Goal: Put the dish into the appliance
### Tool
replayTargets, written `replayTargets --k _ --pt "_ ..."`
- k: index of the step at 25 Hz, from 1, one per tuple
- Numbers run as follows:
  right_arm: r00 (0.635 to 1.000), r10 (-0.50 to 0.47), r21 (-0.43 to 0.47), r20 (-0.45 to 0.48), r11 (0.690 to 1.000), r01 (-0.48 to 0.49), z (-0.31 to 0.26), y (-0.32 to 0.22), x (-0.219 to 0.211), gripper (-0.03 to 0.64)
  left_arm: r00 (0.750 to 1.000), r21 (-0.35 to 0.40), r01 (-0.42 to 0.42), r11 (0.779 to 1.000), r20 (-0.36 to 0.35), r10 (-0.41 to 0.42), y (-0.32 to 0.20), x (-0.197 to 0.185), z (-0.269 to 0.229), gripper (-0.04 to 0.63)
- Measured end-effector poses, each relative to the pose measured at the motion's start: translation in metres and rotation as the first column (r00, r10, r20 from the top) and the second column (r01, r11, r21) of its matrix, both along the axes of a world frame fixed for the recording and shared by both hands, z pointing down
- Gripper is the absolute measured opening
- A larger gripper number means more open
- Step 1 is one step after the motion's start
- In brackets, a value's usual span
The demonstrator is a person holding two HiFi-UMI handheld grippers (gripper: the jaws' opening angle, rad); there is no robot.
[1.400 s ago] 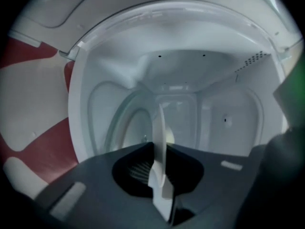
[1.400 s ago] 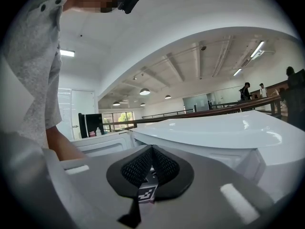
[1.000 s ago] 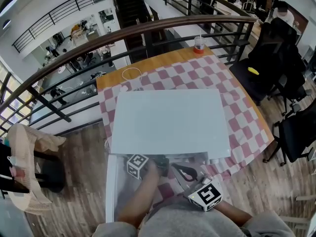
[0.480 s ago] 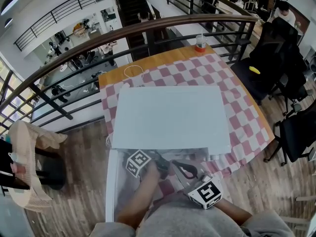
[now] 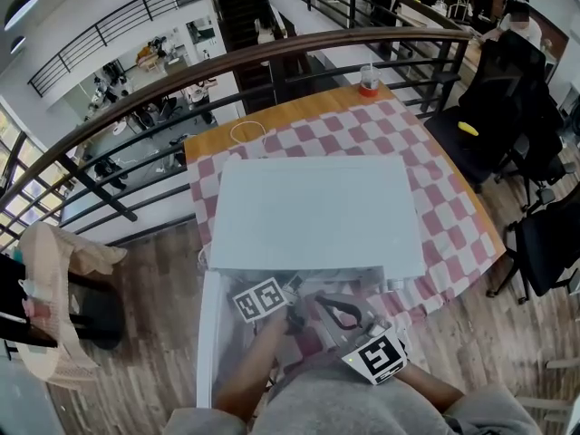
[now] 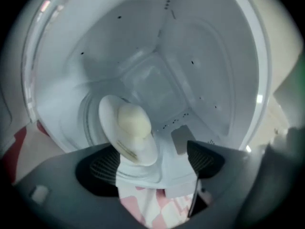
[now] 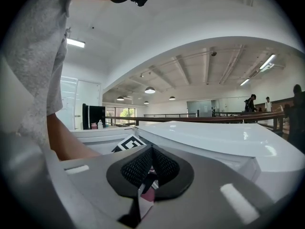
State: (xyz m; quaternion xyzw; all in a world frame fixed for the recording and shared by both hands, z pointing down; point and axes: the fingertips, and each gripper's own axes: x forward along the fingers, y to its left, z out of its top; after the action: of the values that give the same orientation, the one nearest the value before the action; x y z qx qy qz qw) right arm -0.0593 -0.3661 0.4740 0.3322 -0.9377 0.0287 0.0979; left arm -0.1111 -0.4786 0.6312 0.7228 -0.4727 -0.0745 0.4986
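Inside the appliance (image 6: 224, 80): dish (image 6: 129, 128) on edge.
Left gripper (image 6: 153, 162): my jaws just opened wide, clear of the dish.
Right gripper (image 7: 151, 170): my jaws together, empty.

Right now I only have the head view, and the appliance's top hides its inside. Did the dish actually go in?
Observer: Yes. The left gripper view shows the dish lying inside the white appliance.
Operator: Is the left gripper gripping it?
Observer: No. The jaws of the left gripper have just been opening and stand wide apart. The dish sits just ahead of them, not clamped.
Operator: And the right one?
Observer: The right gripper is shut, jaws together with nothing between them, outside the appliance.
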Motion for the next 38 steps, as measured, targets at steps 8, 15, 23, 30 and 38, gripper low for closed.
replayTargets --k 8,15,23,30,38 --pt "0.999 0.008 0.041 -0.042 0.999 -0.006 -0.001 0.003 0.003 -0.001 0.888 -0.017 -0.263 0.965 0.387 0.249 0.019 0.016 0.019 0.468" --pt "0.998 0.032 0.043 -0.046 0.999 -0.030 -0.001 0.009 0.007 0.000 0.825 -0.210 -0.271 0.940 0.453 0.339 0.034 0.017 0.025 0.462" --pt "0.997 0.061 0.044 -0.048 0.997 -0.059 -0.003 0.017 0.011 0.000 0.875 -0.219 -0.225 0.949 0.384 0.296 0.046 0.011 0.018 0.456" --pt "0.994 0.110 0.026 -0.021 0.994 -0.109 -0.005 0.022 0.017 0.000 0.848 -0.045 -0.237 0.970 0.477 0.230 0.067 0.013 -0.025 0.438" --pt "0.987 0.159 0.011 -0.012 0.987 -0.159 -0.011 0.033 0.018 -0.001 0.816 0.278 -0.196 0.940 0.578 -0.001 0.114 -0.006 -0.111 0.267"
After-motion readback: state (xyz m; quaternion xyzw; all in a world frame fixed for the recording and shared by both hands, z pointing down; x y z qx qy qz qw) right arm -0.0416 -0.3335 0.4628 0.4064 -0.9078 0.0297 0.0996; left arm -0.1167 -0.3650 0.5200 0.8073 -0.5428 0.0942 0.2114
